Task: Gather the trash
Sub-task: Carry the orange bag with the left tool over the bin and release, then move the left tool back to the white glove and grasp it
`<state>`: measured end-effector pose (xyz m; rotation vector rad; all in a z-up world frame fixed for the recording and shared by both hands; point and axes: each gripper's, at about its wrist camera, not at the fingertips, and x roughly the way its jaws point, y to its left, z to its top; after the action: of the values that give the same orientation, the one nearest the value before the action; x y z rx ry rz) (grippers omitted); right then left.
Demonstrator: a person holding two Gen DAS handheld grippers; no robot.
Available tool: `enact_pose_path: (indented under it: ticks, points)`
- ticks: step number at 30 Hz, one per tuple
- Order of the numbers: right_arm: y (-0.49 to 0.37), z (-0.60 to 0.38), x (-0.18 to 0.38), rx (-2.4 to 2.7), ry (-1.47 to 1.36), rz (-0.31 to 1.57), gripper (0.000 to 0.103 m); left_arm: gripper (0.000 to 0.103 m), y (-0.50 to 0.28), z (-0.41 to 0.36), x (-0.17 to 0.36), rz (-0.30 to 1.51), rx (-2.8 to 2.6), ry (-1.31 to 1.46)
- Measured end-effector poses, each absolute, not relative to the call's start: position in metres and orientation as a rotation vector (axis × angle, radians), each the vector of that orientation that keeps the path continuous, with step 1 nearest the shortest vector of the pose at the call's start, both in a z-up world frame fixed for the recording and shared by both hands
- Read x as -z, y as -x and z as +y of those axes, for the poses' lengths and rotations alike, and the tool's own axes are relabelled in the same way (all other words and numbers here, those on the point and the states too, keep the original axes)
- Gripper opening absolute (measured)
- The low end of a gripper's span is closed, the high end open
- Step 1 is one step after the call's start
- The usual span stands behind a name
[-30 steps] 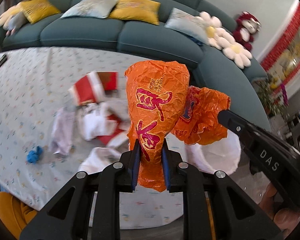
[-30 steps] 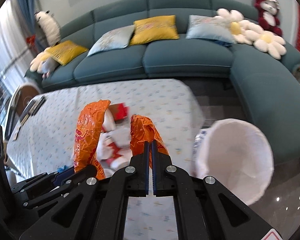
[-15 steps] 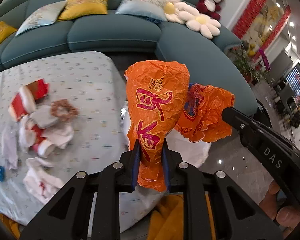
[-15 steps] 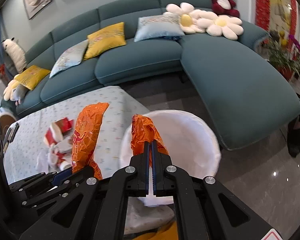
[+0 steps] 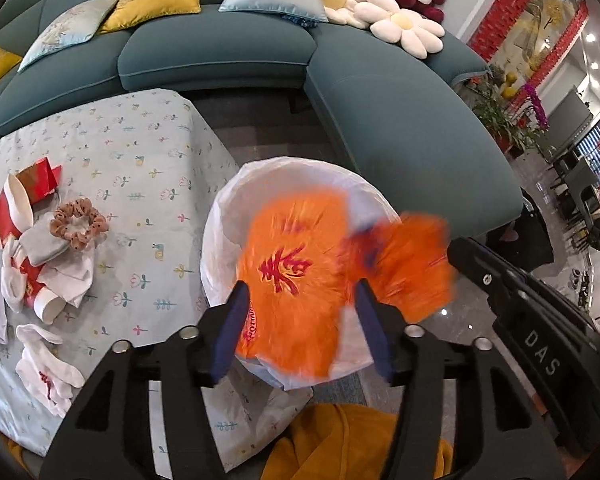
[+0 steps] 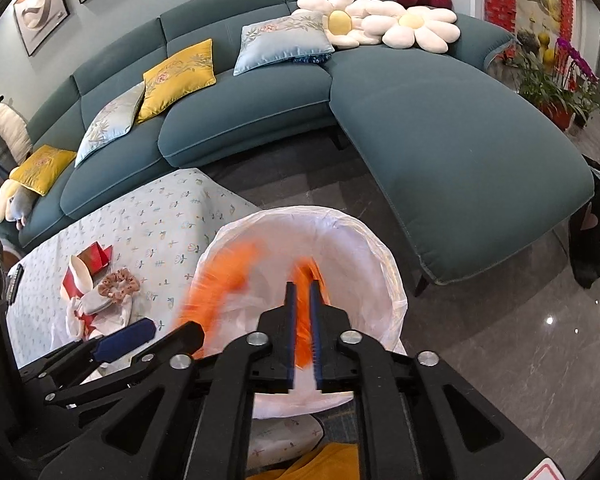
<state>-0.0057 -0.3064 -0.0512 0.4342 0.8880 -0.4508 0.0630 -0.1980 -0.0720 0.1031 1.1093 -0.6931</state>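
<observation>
Beside the table (image 5: 148,152), orange bag (image 5: 296,276) blocks bin (image 5: 228,216).

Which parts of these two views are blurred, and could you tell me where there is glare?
Left wrist view: the orange bag is motion-smeared over the white-lined bin; table and sofa stay sharp; ceiling lights reflect off the glossy floor. Right wrist view: the bag streaks; bright specks dot the floor; fisheye bends the sofa.

left hand-held gripper (image 5: 300,300): black frame | blue pads | silver screws | right hand-held gripper (image 6: 302,292): white "DAS" lettering
</observation>
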Motion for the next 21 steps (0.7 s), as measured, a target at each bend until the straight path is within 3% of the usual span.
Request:
enact_pose_path:
  ticks: [4,9,21]
  points:
    - [0.006,-0.304,0.05,0.464,-0.438,0.88,0.027,0.061,-0.066,-0.193,0.07,1.09,0.664,-0.109]
    - [0.002,-0.293,0.044,0.464,-0.413,0.878,0.035,0.067,-0.072,-0.175,0.068,1.086,0.614,-0.077]
    - [-0.006,-0.249,0.026,0.42,-0.358,0.867,0.049,0.069,-0.08,-0.12,0.059,1.072,0.516,-0.007]
